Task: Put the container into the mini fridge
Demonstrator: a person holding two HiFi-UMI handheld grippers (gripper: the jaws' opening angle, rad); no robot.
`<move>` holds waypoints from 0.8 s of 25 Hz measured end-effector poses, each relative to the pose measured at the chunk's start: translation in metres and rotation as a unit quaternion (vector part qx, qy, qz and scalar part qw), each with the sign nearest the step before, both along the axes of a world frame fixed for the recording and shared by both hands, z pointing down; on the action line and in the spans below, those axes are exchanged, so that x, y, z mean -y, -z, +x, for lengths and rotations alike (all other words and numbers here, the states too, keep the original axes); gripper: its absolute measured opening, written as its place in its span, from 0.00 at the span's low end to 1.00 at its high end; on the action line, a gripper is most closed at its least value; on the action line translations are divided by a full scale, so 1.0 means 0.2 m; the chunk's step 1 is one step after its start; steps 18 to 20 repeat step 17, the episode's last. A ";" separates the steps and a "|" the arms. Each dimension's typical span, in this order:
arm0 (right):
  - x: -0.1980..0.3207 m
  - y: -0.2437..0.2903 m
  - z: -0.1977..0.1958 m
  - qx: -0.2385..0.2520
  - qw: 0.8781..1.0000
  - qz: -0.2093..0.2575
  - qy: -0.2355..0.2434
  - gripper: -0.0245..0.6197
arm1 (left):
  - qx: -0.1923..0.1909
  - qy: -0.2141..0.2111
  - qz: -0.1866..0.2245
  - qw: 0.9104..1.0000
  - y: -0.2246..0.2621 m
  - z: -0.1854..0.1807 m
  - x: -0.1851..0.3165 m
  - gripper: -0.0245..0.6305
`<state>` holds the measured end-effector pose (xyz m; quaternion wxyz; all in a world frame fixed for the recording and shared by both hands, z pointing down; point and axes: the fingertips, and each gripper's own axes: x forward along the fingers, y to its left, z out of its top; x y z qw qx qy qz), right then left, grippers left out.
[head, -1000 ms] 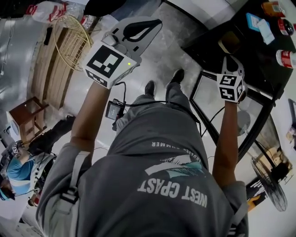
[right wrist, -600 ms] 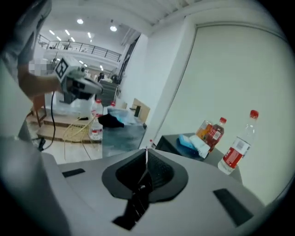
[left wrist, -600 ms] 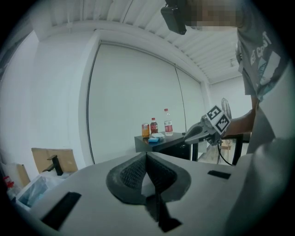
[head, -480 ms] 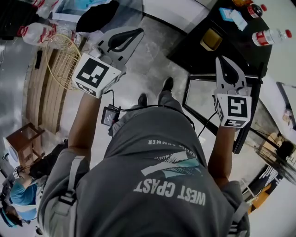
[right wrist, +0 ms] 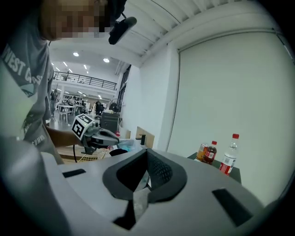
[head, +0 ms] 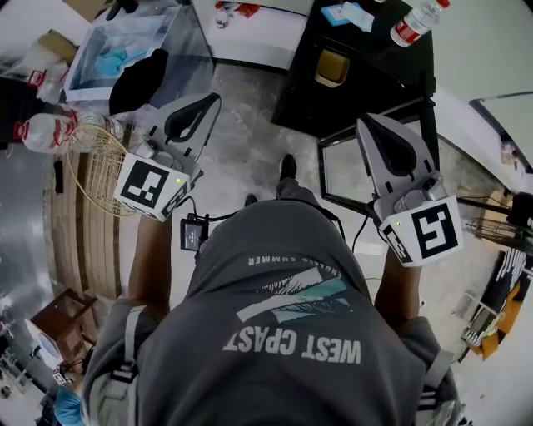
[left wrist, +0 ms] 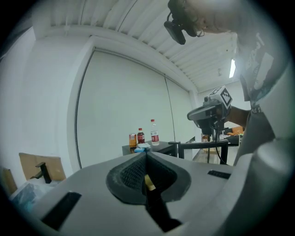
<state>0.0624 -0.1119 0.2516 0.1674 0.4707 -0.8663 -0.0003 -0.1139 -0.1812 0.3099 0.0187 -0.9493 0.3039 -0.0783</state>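
A black cabinet [head: 366, 58], which may be the mini fridge, stands ahead of me at the upper right. An amber container [head: 332, 66] sits on its dark top, with a water bottle [head: 414, 22] further back. In the left gripper view the cabinet [left wrist: 147, 148] carries bottles [left wrist: 155, 133]. My left gripper [head: 213, 100] is held up at the left, jaws together, holding nothing. My right gripper [head: 367, 123] is raised at the right over a black-framed glass panel [head: 350, 170], also shut and empty. Both grippers are well short of the cabinet. Each gripper view shows closed jaws: the left gripper [left wrist: 146, 154] and the right gripper [right wrist: 147, 153].
A wire basket [head: 90, 170], a clear plastic bin [head: 125, 46] and a black bag [head: 137, 79] lie at the left. Wooden slats [head: 71, 237] and a small stool [head: 54, 320] are lower left. A cabled black box [head: 194, 233] hangs at the person's waist.
The head view has swung forward, so the black cabinet and bottles now sit at top centre. Both grippers have come up and look larger; the right one has moved nearer the camera.
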 end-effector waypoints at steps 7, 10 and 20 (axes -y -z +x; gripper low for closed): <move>-0.06 0.04 0.02 -0.001 1.000 0.004 -0.016 0.08 | -0.004 -0.028 0.000 1.000 0.01 0.07 -0.05 0.06; -0.06 0.03 0.02 -0.003 1.000 0.004 -0.017 0.08 | -0.005 -0.028 0.000 1.000 0.01 0.07 -0.05 0.06; -0.03 0.01 0.02 -0.004 1.000 0.001 -0.017 0.08 | -0.004 -0.019 0.004 1.000 0.01 0.03 -0.02 0.06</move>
